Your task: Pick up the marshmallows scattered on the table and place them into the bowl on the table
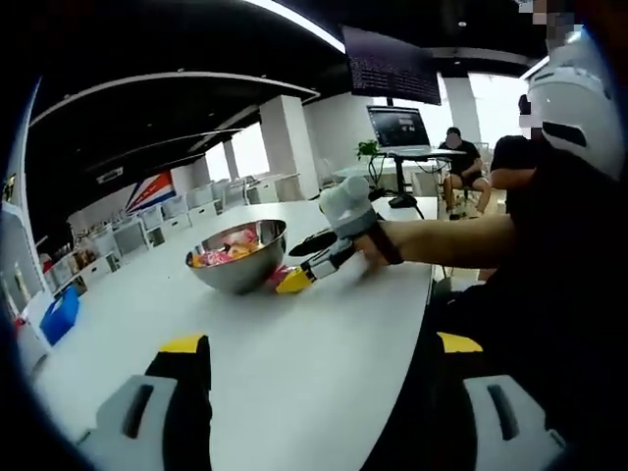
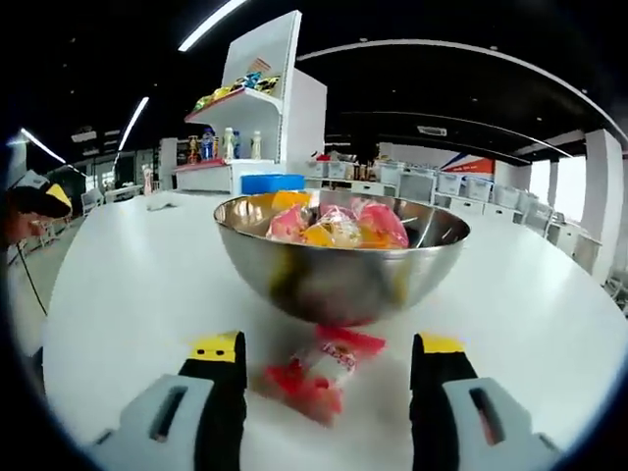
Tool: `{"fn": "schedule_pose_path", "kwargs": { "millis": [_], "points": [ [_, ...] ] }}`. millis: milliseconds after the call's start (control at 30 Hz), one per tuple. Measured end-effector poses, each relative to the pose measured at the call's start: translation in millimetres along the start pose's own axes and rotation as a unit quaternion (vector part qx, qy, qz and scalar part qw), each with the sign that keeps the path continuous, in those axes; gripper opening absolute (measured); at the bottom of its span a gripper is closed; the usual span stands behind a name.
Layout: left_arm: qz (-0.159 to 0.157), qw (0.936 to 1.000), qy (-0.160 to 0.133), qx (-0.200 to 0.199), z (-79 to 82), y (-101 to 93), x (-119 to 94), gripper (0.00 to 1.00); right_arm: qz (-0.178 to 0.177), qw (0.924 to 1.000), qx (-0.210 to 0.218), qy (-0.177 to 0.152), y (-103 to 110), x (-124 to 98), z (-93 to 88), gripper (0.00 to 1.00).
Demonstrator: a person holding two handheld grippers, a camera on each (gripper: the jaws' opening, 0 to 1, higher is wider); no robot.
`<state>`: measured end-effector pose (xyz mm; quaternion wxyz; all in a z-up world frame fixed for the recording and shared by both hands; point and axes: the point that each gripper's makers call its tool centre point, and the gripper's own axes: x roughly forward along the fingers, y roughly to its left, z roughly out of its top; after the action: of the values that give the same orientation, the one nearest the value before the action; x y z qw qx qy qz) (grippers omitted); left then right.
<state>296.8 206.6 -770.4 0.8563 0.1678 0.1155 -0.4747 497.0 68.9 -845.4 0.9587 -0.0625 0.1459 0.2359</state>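
Marshmallows are mostly gathered already: the steel bowl [image 2: 340, 257] in front of you holds a heap of pink, orange and yellow wrapped pieces. One red-wrapped marshmallow [image 2: 316, 373] lies on the white tabletop [image 2: 128, 285], just at the near foot of the bowl. Your right gripper [image 2: 329, 368] is lined up on it, the black, yellow-tipped fingers [image 2: 218, 378] spread apart with the packet between them, nothing clamped yet. So the step in hand looks like the pick of this last loose piece, judging by what lies in sight.

In the left gripper view your right gripper [image 1: 294, 280] shows low beside the bowl [image 1: 237, 257], its tip down near the tabletop [image 1: 314, 363] at the bowl's right side. Your left gripper [image 1: 319, 348] hangs back over bare tabletop, well apart from the bowl, fingers [image 1: 186, 368] wide apart and holding nothing.

For the next move, bring the right fingers down around the packet and close on it squarely; the wrapper looks crinkly and soft, so it may slip or fold if you pinch only an edge. The packet sits close under the bowl's curve, so keep the fingers from nudging the bowl. Then lift clear above the rim, carry forward over the heap, and release there.
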Motion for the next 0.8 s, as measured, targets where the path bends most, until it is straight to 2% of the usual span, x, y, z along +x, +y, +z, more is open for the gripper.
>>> {"fn": "schedule_pose_path", "kwargs": {
  "millis": [100, 167, 333, 567, 800],
  "points": [
    [0.001, 1.0000, 0.002, -0.001, -2.3, 0.4, 1.2, 0.90, -0.006, 1.0000, -0.001, 0.004, -0.3, 1.7, -3.0, 0.53],
    [0.000, 1.0000, 0.003, 0.000, -3.6, -0.3, 2.0, 0.90, -0.009, 0.9999, 0.003, 0.010, -1.9, 3.2, -6.7, 0.53],
    [-0.004, 1.0000, 0.005, -0.002, -4.5, -2.8, 3.9, 0.89, -0.009, 0.9998, 0.000, 0.015, -2.4, 3.2, -9.5, 0.34],
    [-0.003, 1.0000, 0.003, -0.001, -4.1, -3.2, 3.3, 0.89, -0.011, 0.9998, -0.006, 0.012, -5.2, 0.4, -9.0, 0.30],
    [-0.002, 1.0000, 0.005, 0.001, -4.4, -3.8, 3.2, 0.89, -0.006, 0.9999, -0.004, 0.014, -5.6, -2.2, -9.9, 0.20]
  ]
}}
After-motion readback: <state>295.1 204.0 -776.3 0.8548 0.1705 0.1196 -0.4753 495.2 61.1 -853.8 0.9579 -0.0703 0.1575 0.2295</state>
